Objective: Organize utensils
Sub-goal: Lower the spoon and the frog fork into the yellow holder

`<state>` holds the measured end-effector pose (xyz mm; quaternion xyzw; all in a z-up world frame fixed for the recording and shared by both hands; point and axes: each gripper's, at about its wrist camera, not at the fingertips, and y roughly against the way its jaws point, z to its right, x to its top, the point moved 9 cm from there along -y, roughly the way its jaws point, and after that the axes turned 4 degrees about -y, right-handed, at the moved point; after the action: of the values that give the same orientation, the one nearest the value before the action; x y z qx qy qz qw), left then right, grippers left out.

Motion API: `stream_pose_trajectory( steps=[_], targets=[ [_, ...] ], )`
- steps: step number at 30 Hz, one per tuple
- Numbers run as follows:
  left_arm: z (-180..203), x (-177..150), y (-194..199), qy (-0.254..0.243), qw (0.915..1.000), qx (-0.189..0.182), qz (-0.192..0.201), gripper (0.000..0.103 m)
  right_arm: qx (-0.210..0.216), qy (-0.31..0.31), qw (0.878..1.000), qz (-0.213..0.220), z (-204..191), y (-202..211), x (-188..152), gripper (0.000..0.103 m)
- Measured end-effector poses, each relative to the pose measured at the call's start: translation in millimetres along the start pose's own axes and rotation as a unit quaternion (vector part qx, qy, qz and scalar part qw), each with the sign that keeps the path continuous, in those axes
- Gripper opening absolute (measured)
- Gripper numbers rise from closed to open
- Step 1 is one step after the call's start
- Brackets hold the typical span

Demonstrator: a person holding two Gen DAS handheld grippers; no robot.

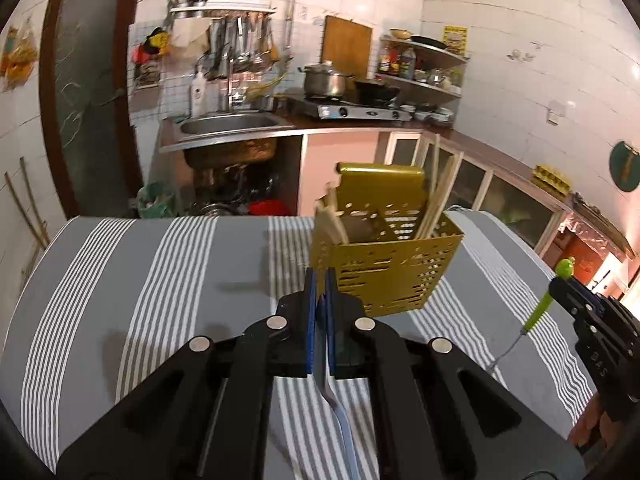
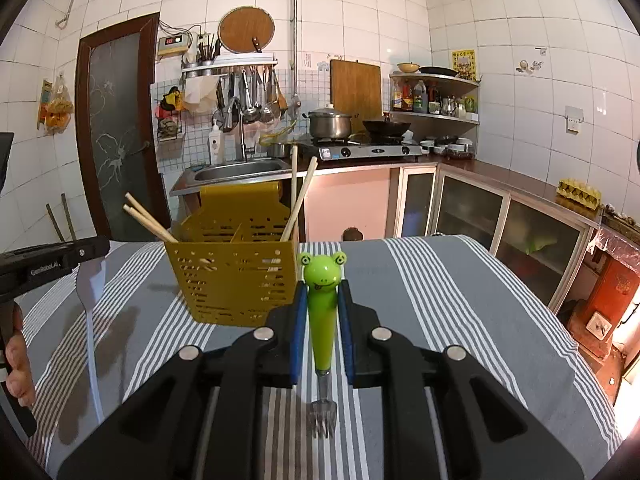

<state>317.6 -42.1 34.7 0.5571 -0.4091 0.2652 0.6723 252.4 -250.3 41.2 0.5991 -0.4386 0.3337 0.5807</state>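
Observation:
A yellow perforated utensil caddy (image 1: 384,264) (image 2: 236,276) stands on the striped table with wooden chopsticks (image 1: 440,196) (image 2: 298,200) leaning in its compartments. My left gripper (image 1: 320,280) is shut on a thin pale-blue utensil (image 1: 344,420) that hangs handle-down beneath the pads, just in front of the caddy. In the right wrist view the utensil (image 2: 90,320) dangles from the left gripper (image 2: 100,247). My right gripper (image 2: 323,292) (image 1: 558,282) is shut on a green frog-headed fork (image 2: 322,320) (image 1: 540,312). Its tines (image 2: 321,416) point down and back, and it is to the right of the caddy.
A grey cloth with white stripes (image 1: 160,280) (image 2: 440,300) covers the table. Behind it are a sink (image 2: 240,170), a stove with a pot (image 2: 330,124) and cabinets (image 2: 472,208) along the right wall. A person's hand (image 2: 18,368) holds the left gripper's handle.

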Motion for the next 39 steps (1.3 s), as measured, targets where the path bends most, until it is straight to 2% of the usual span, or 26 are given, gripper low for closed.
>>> stream_pose_trajectory(
  steps=[6, 11, 18, 21, 23, 28, 31, 34, 39],
  targets=[
    [5, 17, 6, -0.013, 0.9996, -0.018, 0.019, 0.003, 0.006, -0.003, 1.000, 0.018, 0, 5, 17, 0.016],
    [6, 26, 12, -0.006, 0.9990, -0.035, 0.025, 0.003, 0.016, -0.016, 0.999, 0.028, 2, 4, 33, 0.016],
    [3, 73, 34, -0.006, 0.9961, -0.015, 0.087, 0.003, 0.032, -0.025, 0.997, 0.058, -6, 11, 68, 0.016],
    [8, 105, 48, -0.027, 0.9893, 0.007, 0.143, 0.003, 0.035, -0.020, 0.996, 0.084, -13, 16, 96, 0.016],
    [12, 119, 53, -0.032, 0.9857, 0.009, 0.165, 0.003, 0.039, -0.018, 0.994, 0.098, -18, 19, 113, 0.016],
    [25, 163, 61, -0.054, 0.9646, 0.042, 0.255, 0.003, 0.044, -0.012, 0.992, 0.121, -33, 11, 151, 0.016],
    [32, 178, 47, -0.059, 0.9572, 0.053, 0.278, 0.003, 0.059, -0.026, 0.991, 0.120, -37, 0, 161, 0.016],
    [37, 181, 28, -0.063, 0.9535, 0.072, 0.286, 0.003, 0.064, -0.035, 0.990, 0.119, -37, -14, 166, 0.016],
    [38, 176, -2, -0.055, 0.9560, 0.080, 0.277, 0.003, 0.069, -0.049, 0.990, 0.111, -34, -37, 164, 0.016]
  ],
)
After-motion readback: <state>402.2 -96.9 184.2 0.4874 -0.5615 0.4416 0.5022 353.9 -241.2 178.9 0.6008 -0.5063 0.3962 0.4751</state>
